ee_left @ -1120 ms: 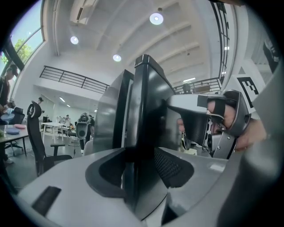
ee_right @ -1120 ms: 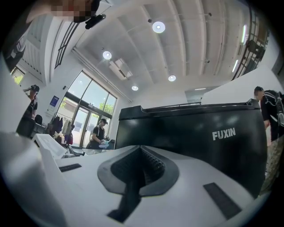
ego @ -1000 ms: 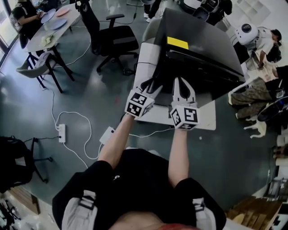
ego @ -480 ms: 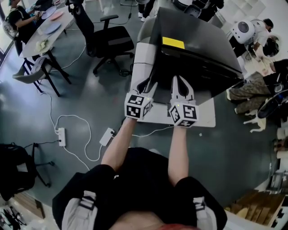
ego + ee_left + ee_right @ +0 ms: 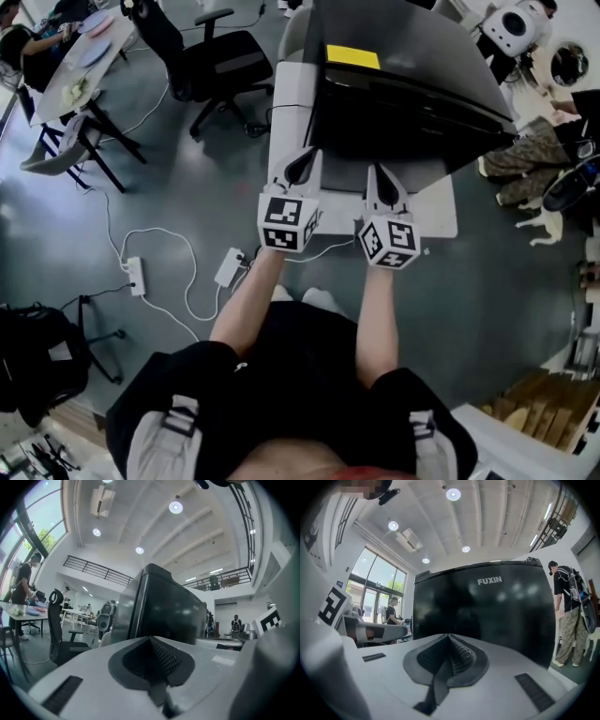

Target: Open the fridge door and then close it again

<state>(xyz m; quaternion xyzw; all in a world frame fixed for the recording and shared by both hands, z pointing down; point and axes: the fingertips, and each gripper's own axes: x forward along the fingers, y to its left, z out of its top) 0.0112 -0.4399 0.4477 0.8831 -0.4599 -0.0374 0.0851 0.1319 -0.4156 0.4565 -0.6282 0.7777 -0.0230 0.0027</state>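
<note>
A black fridge [image 5: 403, 84] with a dark glass door and a yellow sticker [image 5: 352, 56] on top stands on a white base [image 5: 436, 211] straight ahead. In the right gripper view its door [image 5: 487, 611] fills the middle and is closed. The left gripper view shows its left front corner [image 5: 173, 611]. My left gripper [image 5: 302, 161] points level at that corner, just short of it, shut on nothing [image 5: 152, 641]. To its right, my right gripper [image 5: 382, 178] faces the door front, also shut and empty [image 5: 449, 639]. Neither touches the fridge.
A black office chair [image 5: 220, 61] stands left of the fridge, and a table [image 5: 80, 66] with plates is at the far left. A power strip [image 5: 137, 274] and cables lie on the floor. A person [image 5: 567, 616] stands right of the fridge.
The left gripper's jaws have closed from wide open, with nothing in them. Both grippers now sit a little lower in the head view, nearer the fridge's front edge; the right one sank.
</note>
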